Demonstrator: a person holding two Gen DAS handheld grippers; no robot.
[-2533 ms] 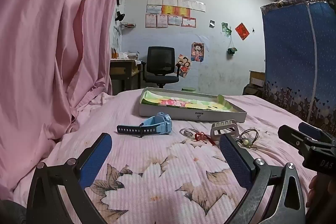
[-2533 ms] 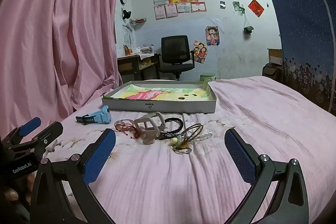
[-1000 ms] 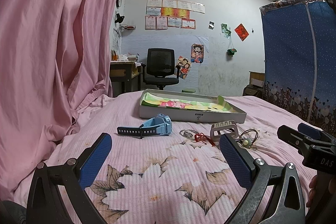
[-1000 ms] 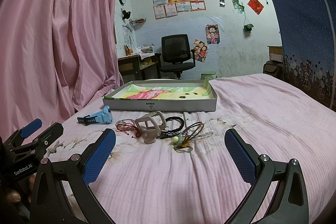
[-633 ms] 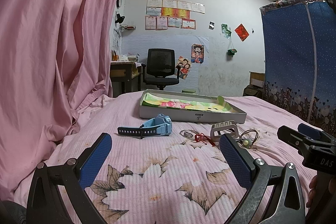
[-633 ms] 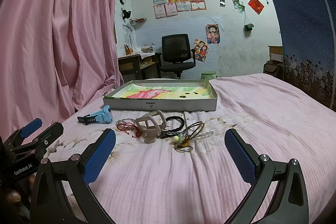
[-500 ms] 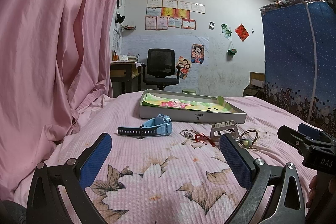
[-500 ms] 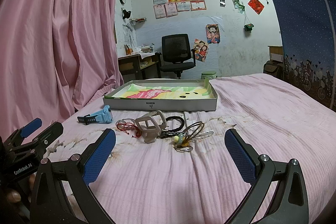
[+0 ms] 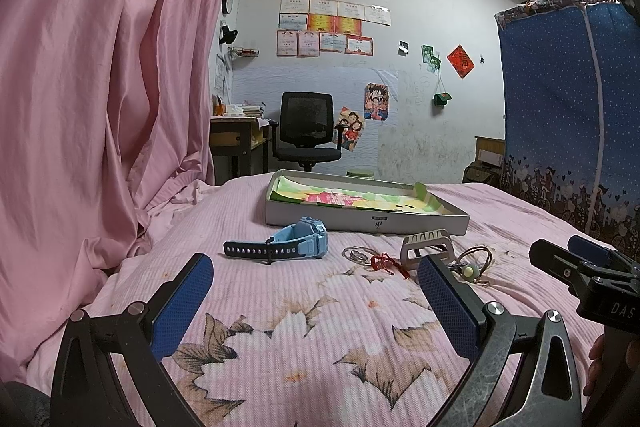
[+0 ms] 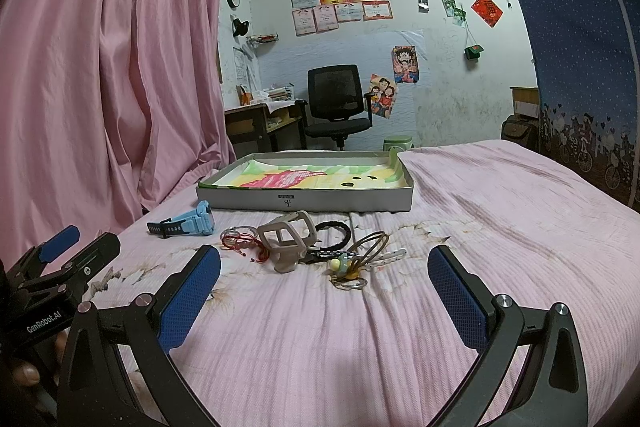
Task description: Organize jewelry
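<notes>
On the pink bedspread lies a blue watch [image 9: 292,241] [image 10: 188,223], with a small pile to its right: a red string bracelet [image 10: 242,243], a beige watch frame [image 10: 288,241], a black braided band [image 10: 334,233] and brown hair ties with a bead [image 10: 356,257]. Behind them stands a shallow grey box [image 9: 420,225] [image 10: 304,201] lined with a coloured drawing. My left gripper [image 9: 314,293] is open, low over the bed before the watch. My right gripper [image 10: 324,289] is open, just short of the pile. Neither holds anything.
A pink curtain [image 9: 100,107] hangs along the left. A blue fabric wardrobe [image 9: 568,115] stands at the right. Beyond the bed are a black office chair [image 10: 338,107] and a desk [image 10: 260,123]. A hand's fingers [image 10: 28,373] show at the lower left.
Both grippers have stayed nearly still and open; the views only drift slightly. Nothing on the bed has moved.
</notes>
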